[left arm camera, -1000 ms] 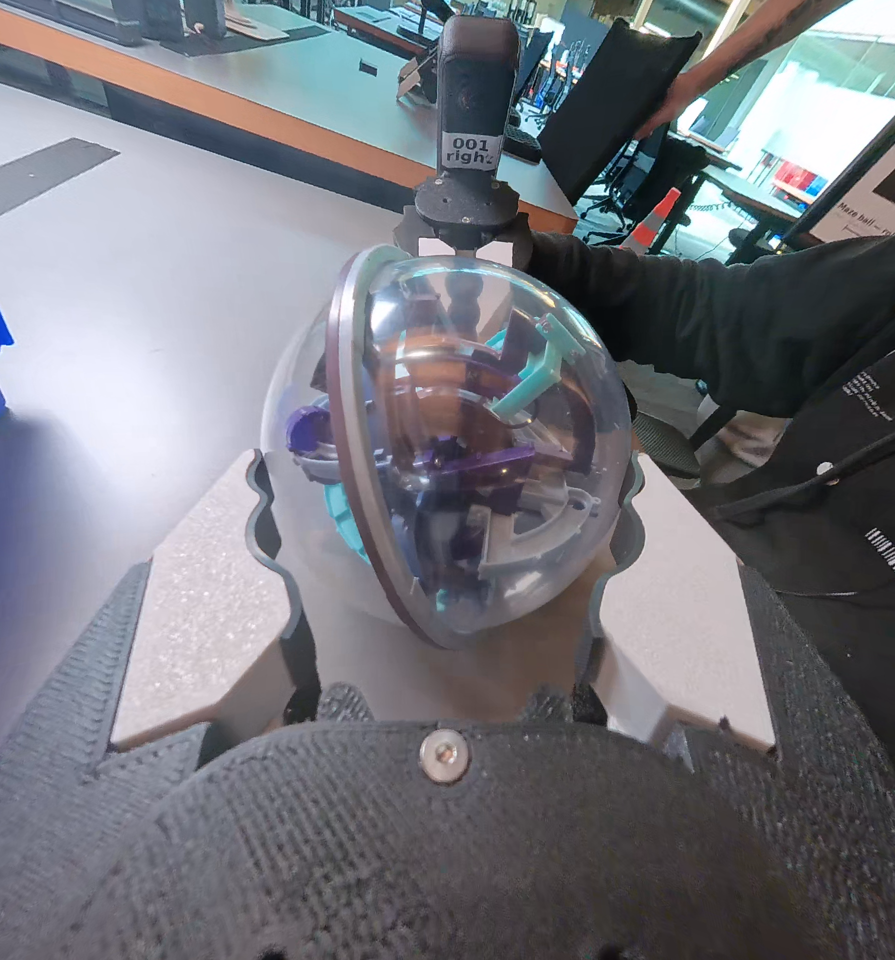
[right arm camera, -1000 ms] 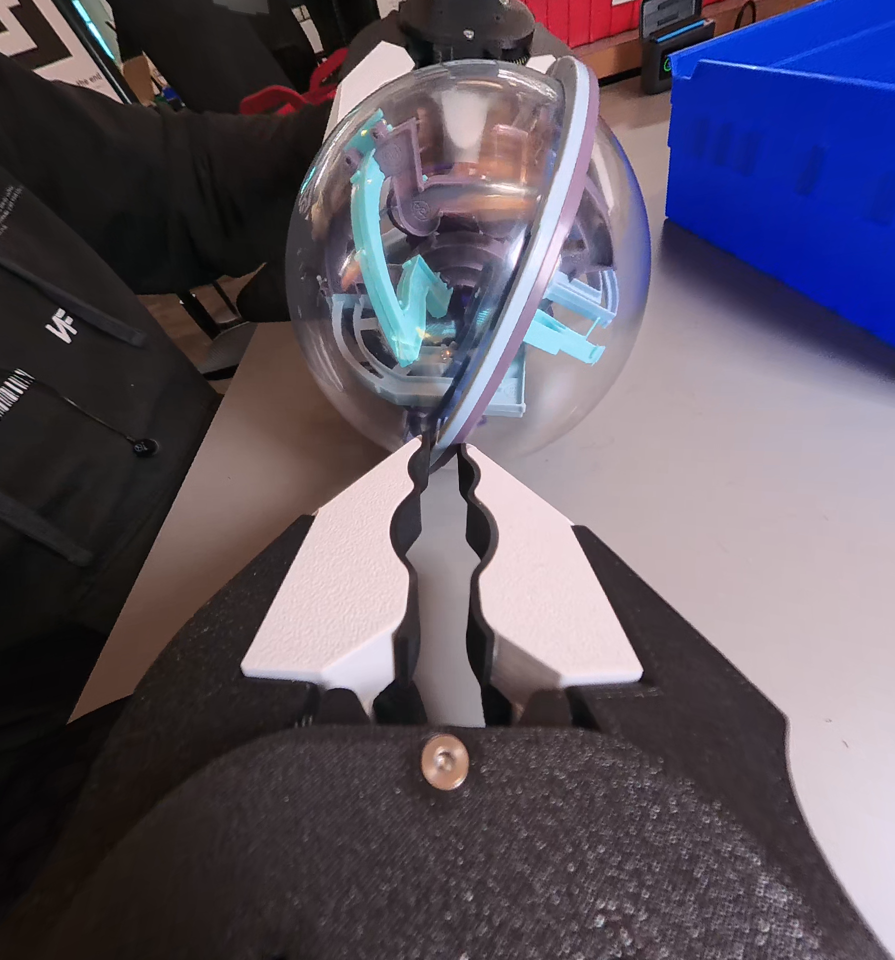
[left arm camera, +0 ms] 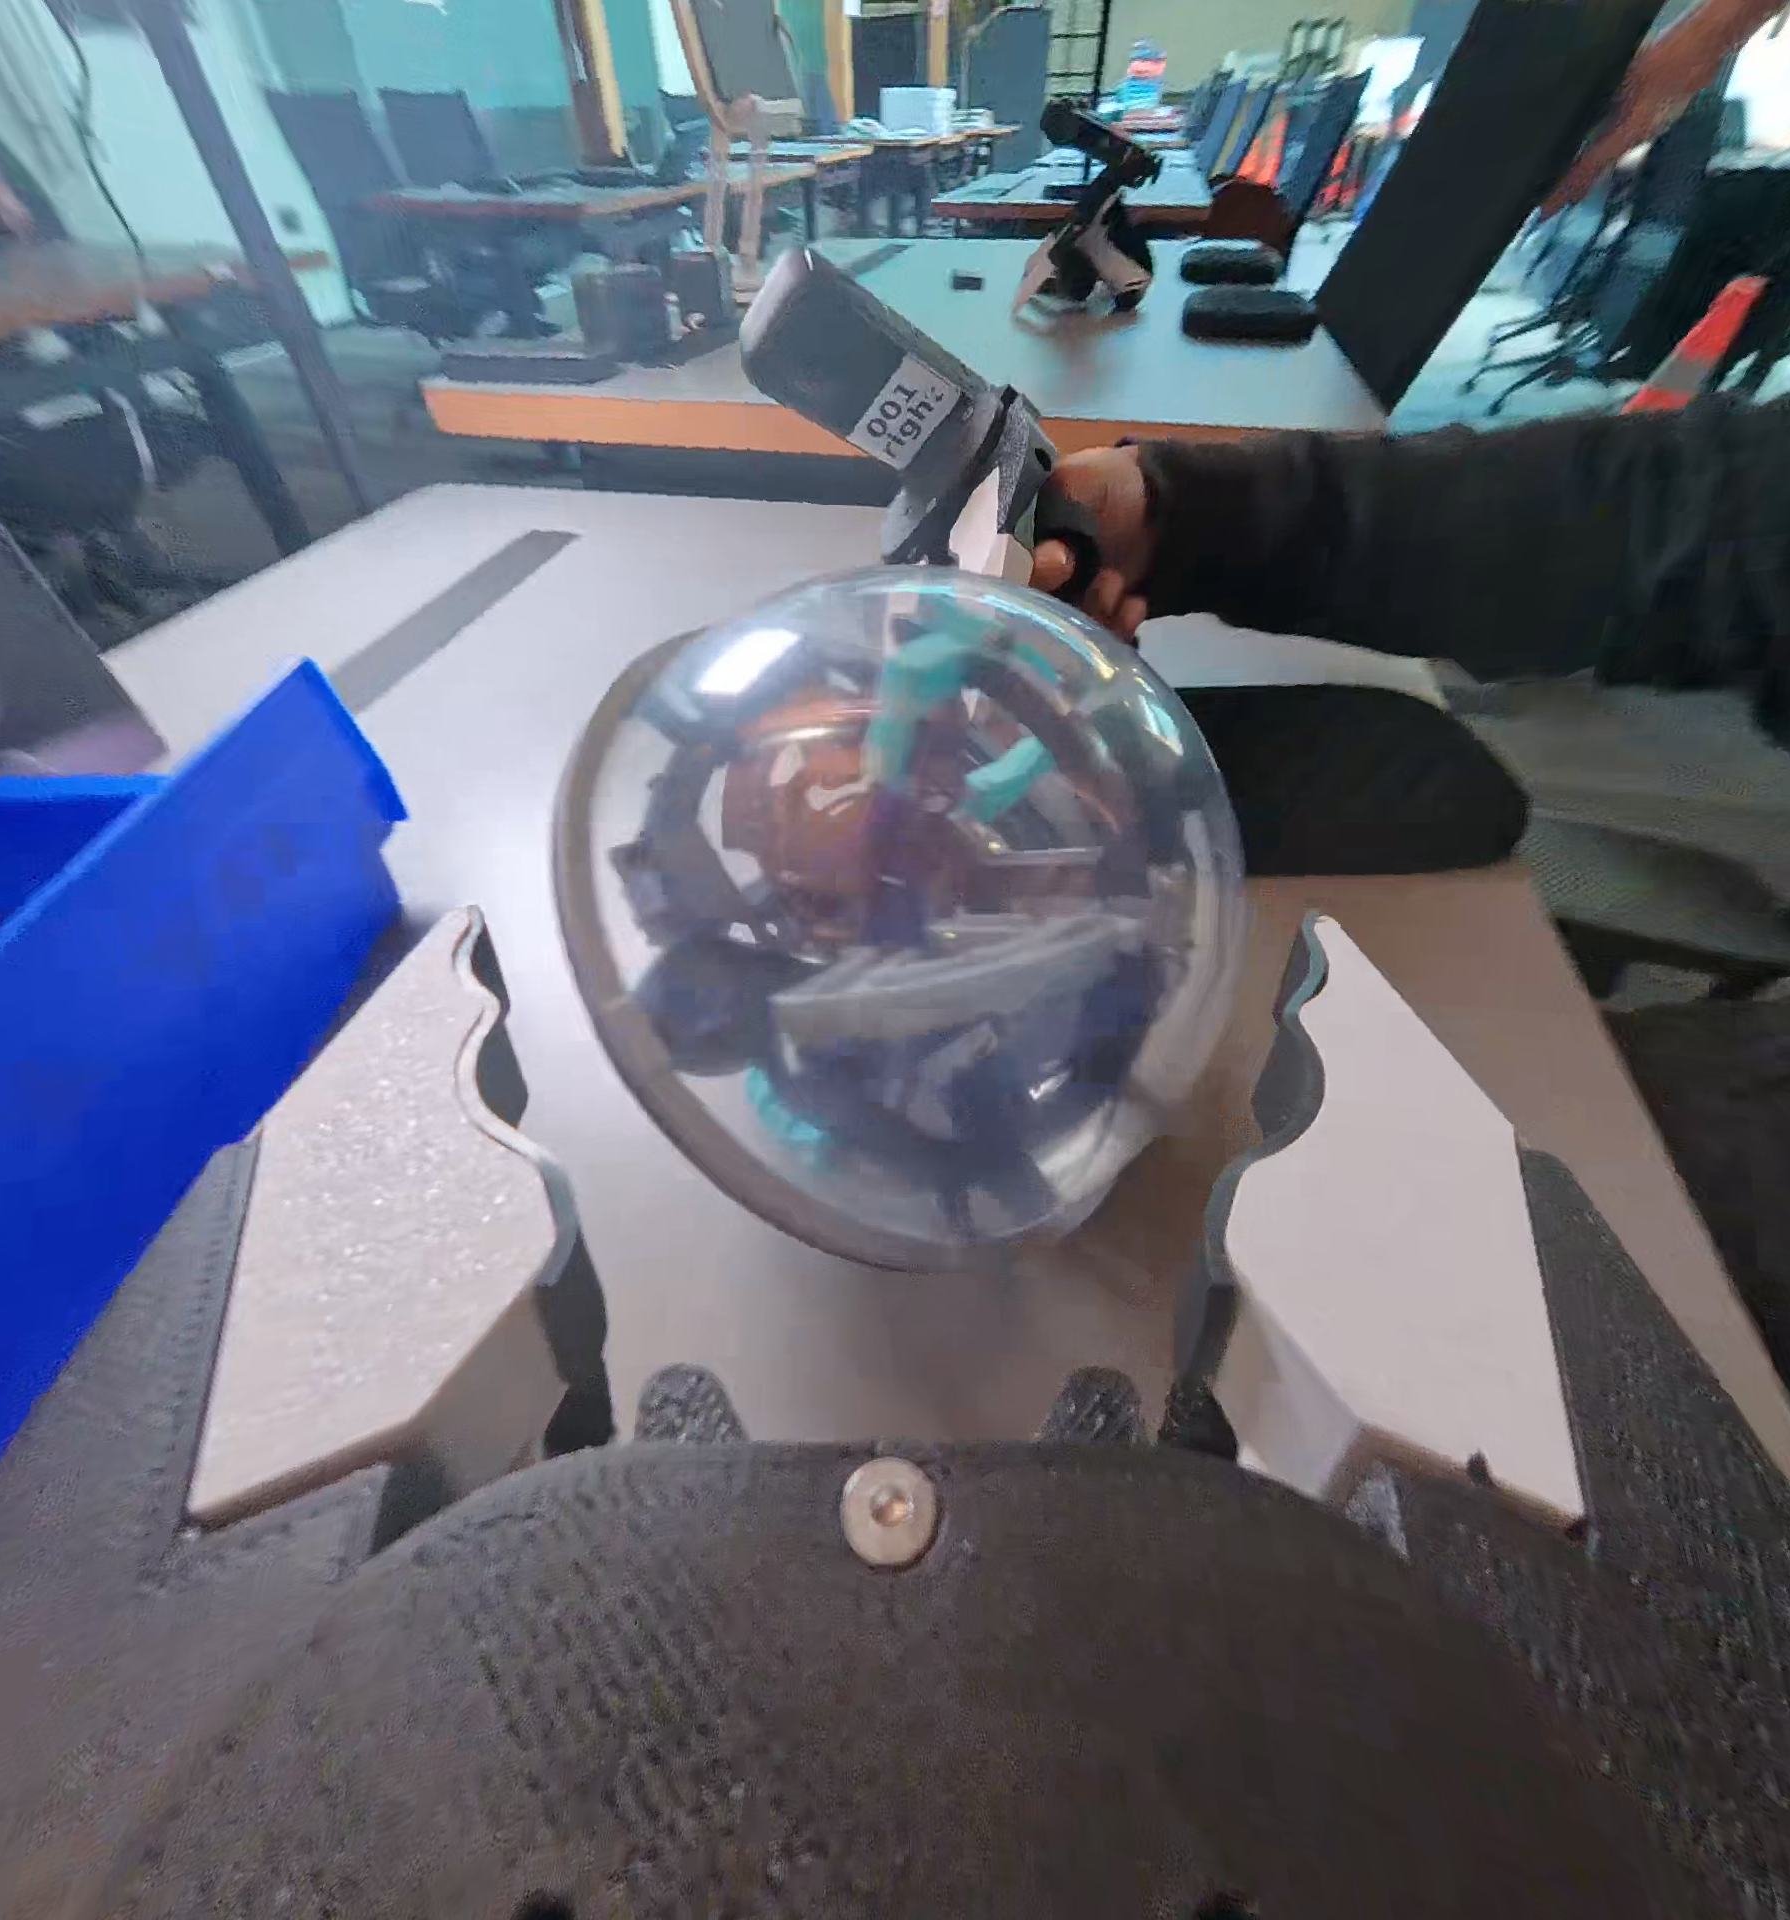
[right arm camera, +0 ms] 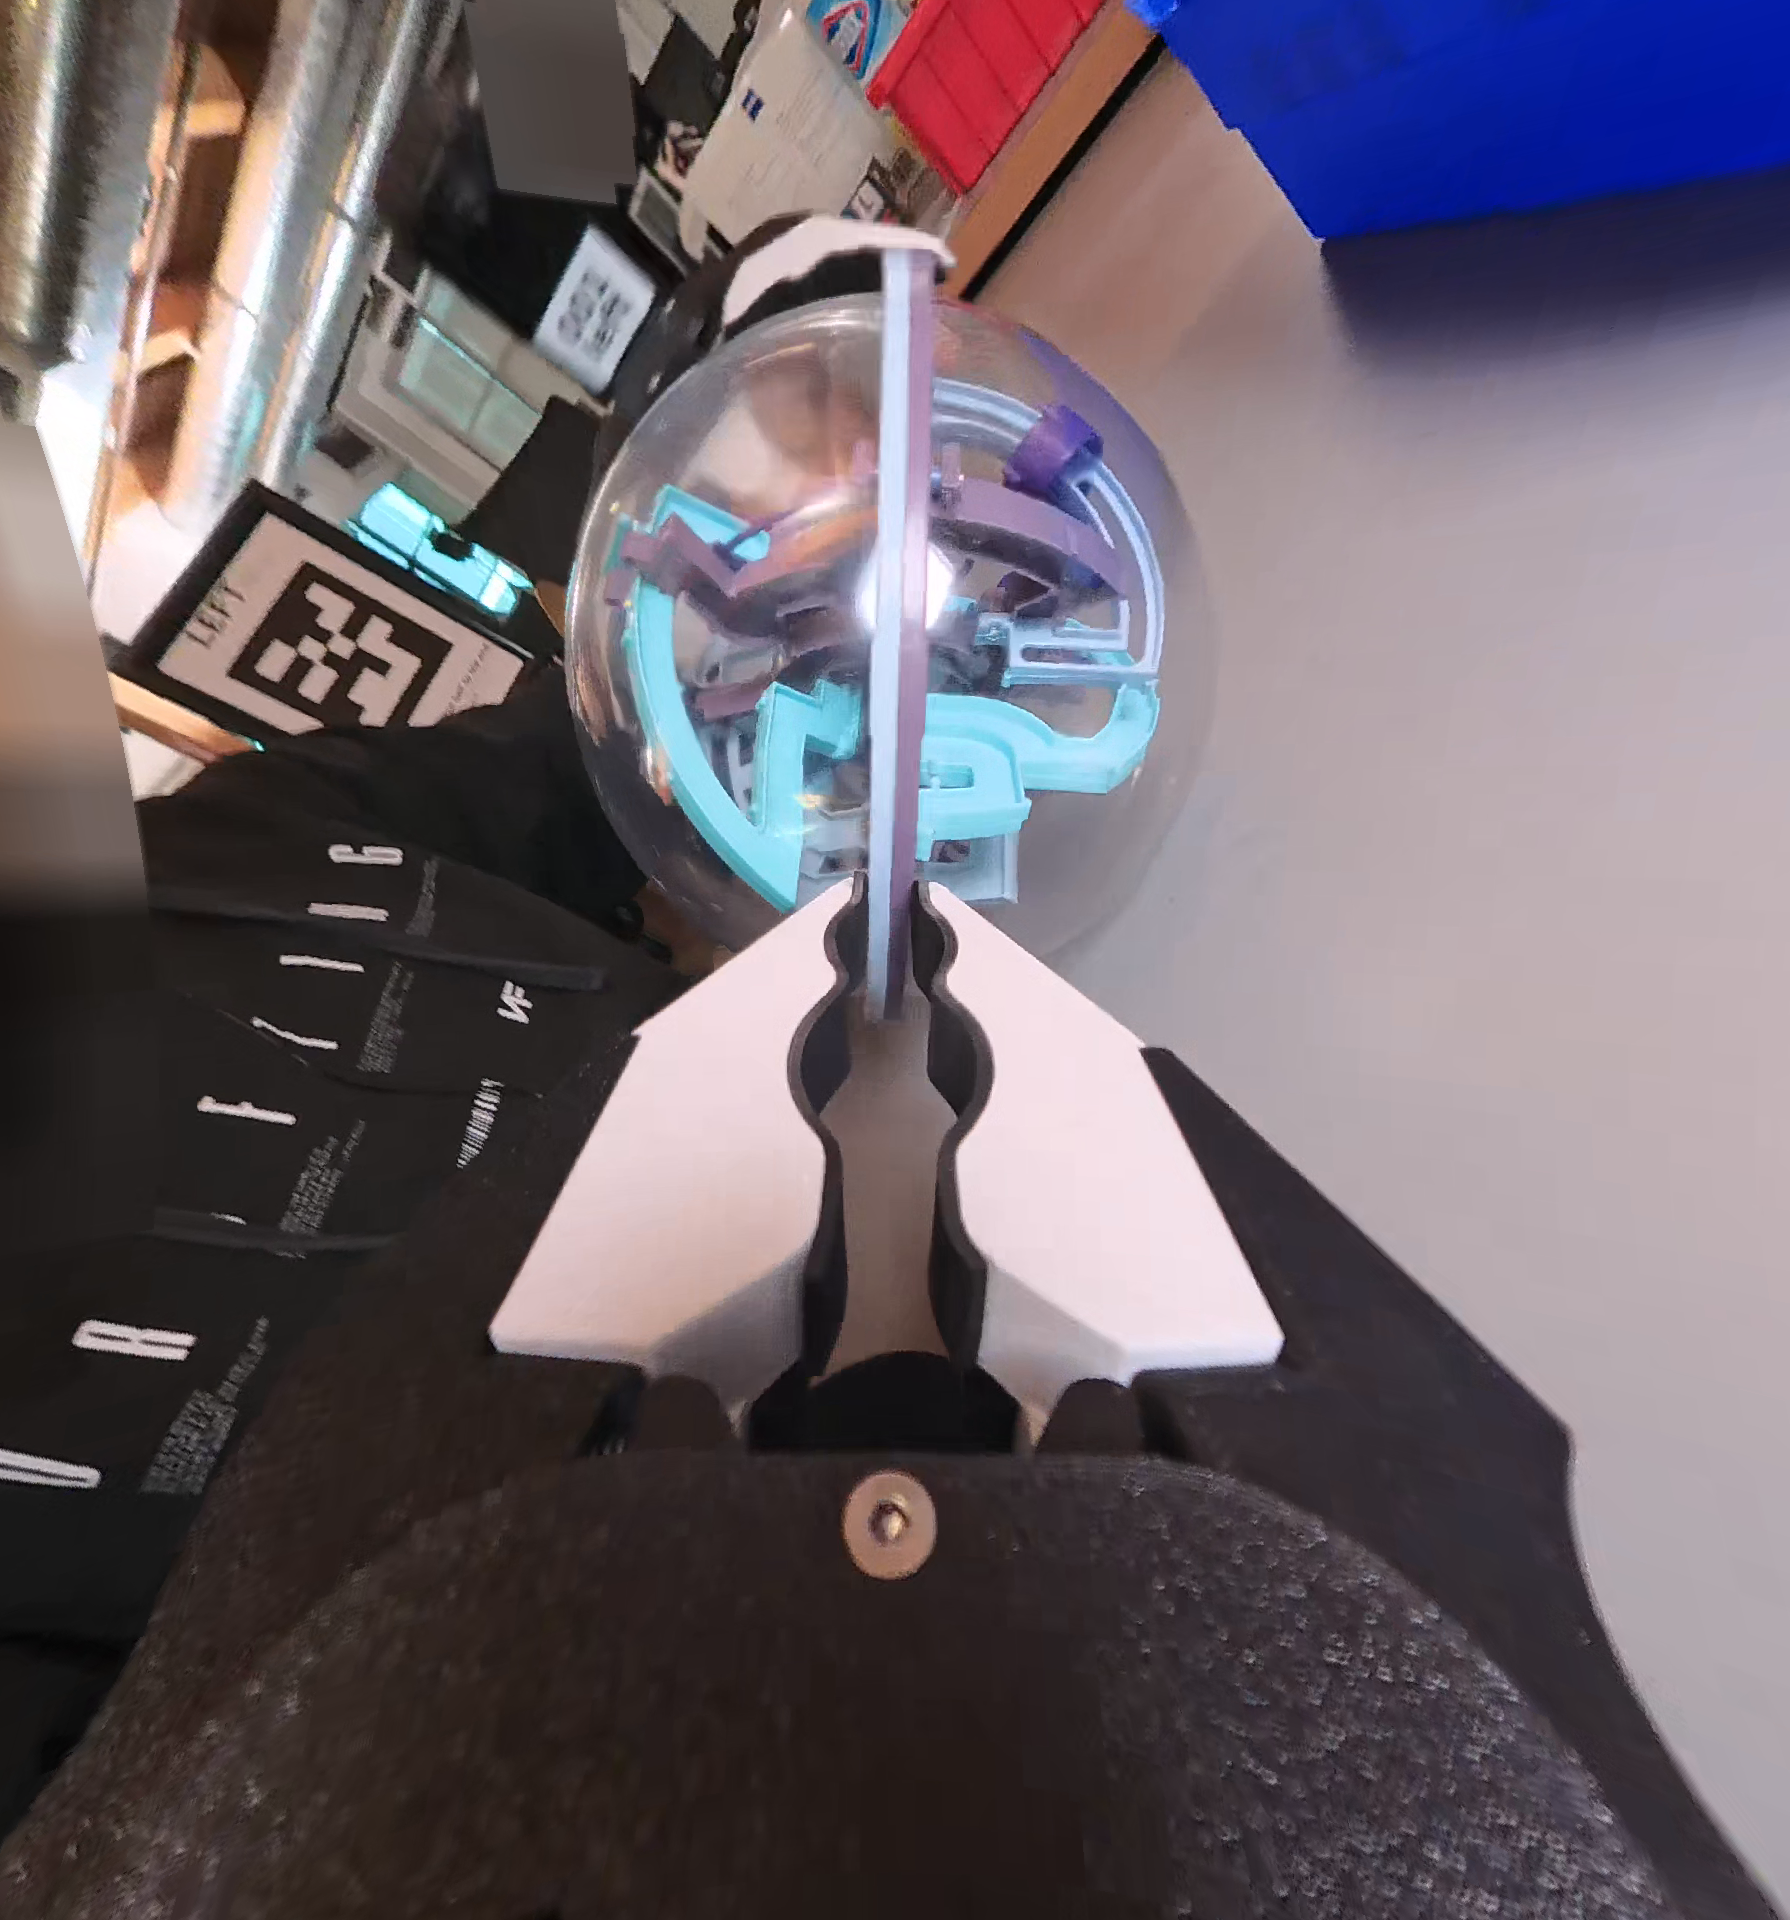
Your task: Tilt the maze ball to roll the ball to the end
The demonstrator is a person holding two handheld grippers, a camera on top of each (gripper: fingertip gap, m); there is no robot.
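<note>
We are pinching the clear plastic maze ball's (right arm camera: 886, 623) flat equator rim with the right gripper (right arm camera: 886, 914), for steering control. The left gripper (left arm camera: 891, 987) is standing wide apart around it (not touching), perhaps as a guard.

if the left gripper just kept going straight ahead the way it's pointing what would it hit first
Most likely the clear plastic maze ball. It sits dead ahead between the left gripper's wide-open fingers, which do not touch it. The right gripper pinches its rim on the far side. Depth is hard to judge.
</note>
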